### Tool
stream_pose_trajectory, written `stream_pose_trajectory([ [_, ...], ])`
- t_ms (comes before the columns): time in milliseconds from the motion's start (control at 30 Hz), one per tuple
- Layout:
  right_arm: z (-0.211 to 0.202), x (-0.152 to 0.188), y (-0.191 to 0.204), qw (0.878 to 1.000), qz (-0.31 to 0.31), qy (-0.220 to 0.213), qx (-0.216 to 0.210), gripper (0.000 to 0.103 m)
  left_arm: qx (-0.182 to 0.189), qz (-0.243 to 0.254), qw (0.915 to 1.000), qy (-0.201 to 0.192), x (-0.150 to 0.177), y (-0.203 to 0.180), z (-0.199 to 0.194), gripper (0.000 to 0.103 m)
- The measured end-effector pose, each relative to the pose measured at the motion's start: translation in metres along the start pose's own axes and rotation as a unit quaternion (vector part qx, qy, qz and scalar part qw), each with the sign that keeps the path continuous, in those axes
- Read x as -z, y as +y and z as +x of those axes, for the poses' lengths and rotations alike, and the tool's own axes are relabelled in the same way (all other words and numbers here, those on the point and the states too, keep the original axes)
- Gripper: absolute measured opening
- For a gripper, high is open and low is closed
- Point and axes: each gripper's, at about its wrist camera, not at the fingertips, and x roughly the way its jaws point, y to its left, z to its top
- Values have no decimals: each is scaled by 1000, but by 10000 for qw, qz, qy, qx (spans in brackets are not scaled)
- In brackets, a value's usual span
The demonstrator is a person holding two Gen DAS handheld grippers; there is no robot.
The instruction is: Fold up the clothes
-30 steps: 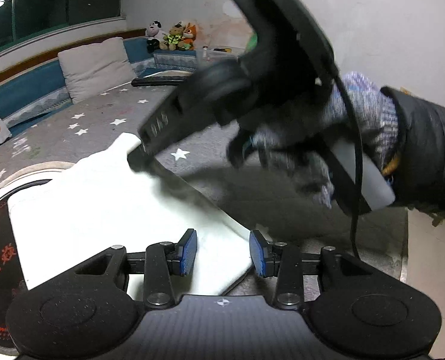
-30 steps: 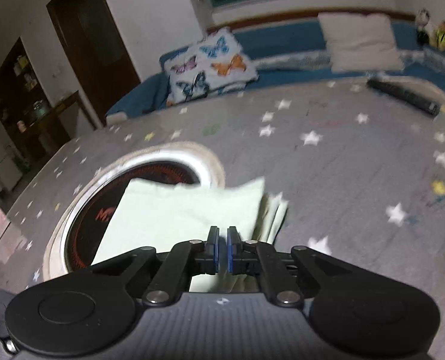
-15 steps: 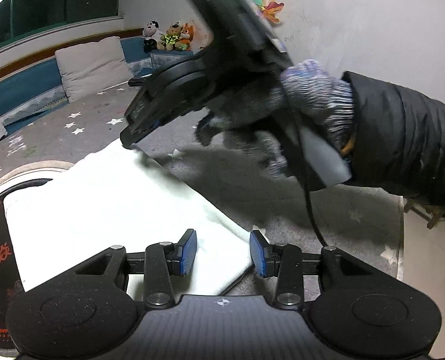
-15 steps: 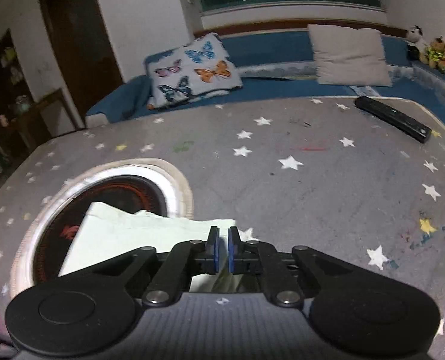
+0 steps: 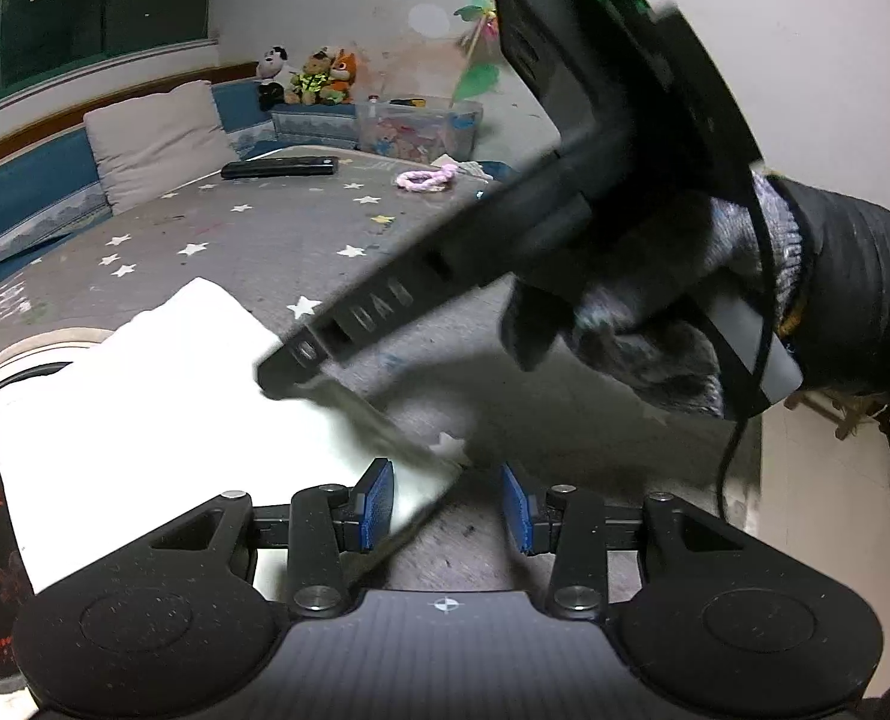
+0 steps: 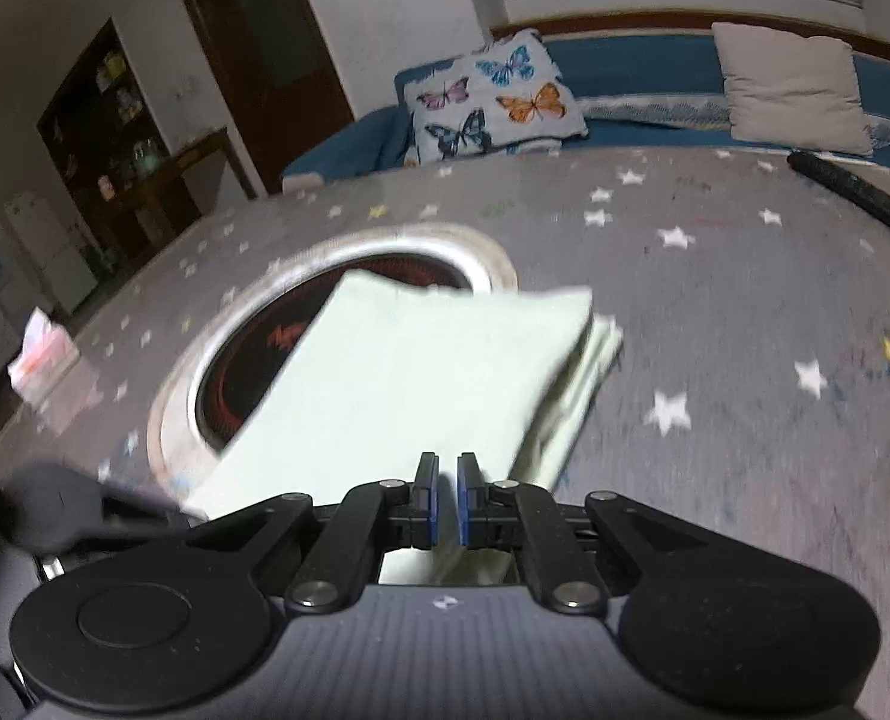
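The right tongs [image 5: 277, 381] are slanting down, tips touching the folded cloth [image 5: 163, 396]; their blue pads [image 6: 427, 501] are sitting nearly closed, gripping nothing. The left tongs [image 5: 448, 504] are gaping wide over the cloth's near corner. The cloth is lying on the bench [image 6: 715, 324], partly over a round inset [image 6: 337, 252], with open starred surface beyond its right edge.

The right gripper [image 5: 283, 375] has dropped back onto the folded cloth [image 6: 421, 384].

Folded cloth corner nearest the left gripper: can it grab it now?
Probably yes. The left gripper is open, the cloth corner lies just ahead, and the right gripper sits farther along the edge.
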Motion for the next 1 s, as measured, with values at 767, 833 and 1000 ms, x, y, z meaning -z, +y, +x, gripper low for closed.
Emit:
stream_pose_trajectory([
  [767, -45, 58, 2, 9991, 308, -42, 284, 15, -613, -547, 9964, 216, 33, 28, -24, 43],
  [833, -53, 56, 4, 9990, 225, -129, 374, 15, -643, -595, 9960, 196, 35, 30, -29, 43],
  [1000, -59, 50, 19, 9989, 99, -371, 250, 15, -711, -680, 9951, 73, 37, 33, -38, 43],
])
